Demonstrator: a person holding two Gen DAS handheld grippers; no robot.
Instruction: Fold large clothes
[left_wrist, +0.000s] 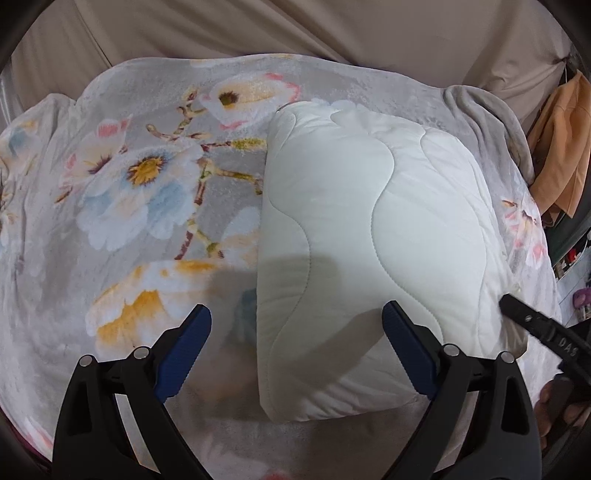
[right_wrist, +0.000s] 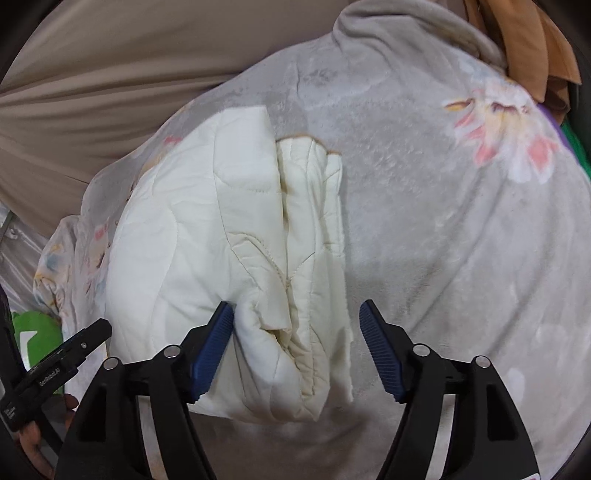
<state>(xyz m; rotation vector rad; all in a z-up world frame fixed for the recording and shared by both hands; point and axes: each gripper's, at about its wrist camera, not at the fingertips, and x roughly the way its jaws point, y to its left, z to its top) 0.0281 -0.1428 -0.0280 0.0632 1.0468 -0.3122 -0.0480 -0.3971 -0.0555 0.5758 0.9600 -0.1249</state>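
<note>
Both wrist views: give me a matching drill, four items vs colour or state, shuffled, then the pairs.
Items:
1. folded quilt
2. blanket
3. left hand-held gripper
4. hanging garment

Colour or state:
A. orange
B. open, holding nothing
C. white, stitched in wavy lines
D. grey with a flower print

Pairs: 1-C, 2-D, 3-B, 4-A
</note>
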